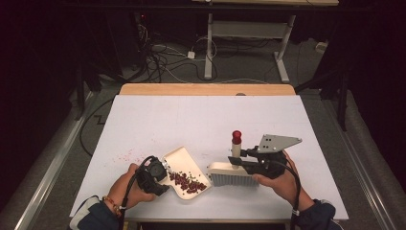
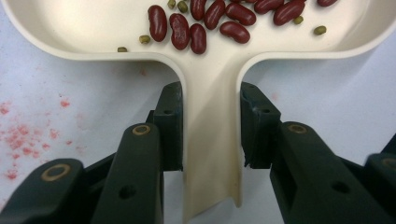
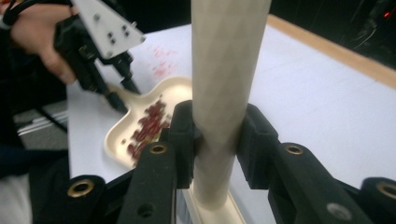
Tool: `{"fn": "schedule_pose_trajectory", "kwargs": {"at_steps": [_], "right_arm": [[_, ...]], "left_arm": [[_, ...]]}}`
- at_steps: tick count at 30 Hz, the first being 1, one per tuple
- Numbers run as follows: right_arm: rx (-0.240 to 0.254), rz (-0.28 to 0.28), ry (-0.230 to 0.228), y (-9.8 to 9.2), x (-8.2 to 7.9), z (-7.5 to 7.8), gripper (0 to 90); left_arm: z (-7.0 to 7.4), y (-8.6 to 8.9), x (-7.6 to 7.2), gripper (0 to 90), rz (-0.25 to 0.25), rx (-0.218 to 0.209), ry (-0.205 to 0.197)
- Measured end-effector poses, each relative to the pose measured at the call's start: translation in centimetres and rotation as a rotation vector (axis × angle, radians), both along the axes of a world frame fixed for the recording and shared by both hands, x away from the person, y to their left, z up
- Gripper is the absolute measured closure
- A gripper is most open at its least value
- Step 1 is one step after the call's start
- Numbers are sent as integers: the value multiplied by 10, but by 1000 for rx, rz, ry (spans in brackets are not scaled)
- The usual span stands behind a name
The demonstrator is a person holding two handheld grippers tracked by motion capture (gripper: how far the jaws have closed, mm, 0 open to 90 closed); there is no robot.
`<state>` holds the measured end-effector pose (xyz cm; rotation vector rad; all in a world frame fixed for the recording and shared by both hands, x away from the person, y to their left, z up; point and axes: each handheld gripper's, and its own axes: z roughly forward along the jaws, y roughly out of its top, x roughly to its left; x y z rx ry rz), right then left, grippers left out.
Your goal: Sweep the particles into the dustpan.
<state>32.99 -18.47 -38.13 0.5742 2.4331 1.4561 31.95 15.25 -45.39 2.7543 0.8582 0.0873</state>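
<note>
My high view looks forward and down over the white table. Both gripper views sit close along their jaws, sharing the cream dustpan of beans.

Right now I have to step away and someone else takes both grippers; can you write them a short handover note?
Left gripper: shut on the dustpan handle, pan flat on the table.
Right gripper: shut on the brush handle, which stands upright; brush head is on the table just right of the pan.
Done: red beans and a few small green ones lie inside the pan.
Left: red specks on the table left of the pan look unswept; probably sweep those in, then empty the pan. No bin is in sight.
</note>
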Motion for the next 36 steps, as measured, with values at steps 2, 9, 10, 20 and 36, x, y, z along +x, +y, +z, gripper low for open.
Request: {"fn": "schedule_pose_trajectory", "kwargs": {"at_steps": [2,9,10,20,36], "right_arm": [[-1,-9,-18,6,4,0,708],[30,-19,-43,25,14,-3,708],[36,-20,-46,26,15,-3,708],[143,-139,-102,13,3,13,706],[128,-312,-343,83,62,-32,707]], "left_arm": [[0,-1,0,641,-1,2,0],[0,-2,0,641,0,-1,-1],[0,-1,0,641,1,-1,0],[0,-1,0,641,5,-5,6],[-1,20,6,641,76,-25,24]]}}
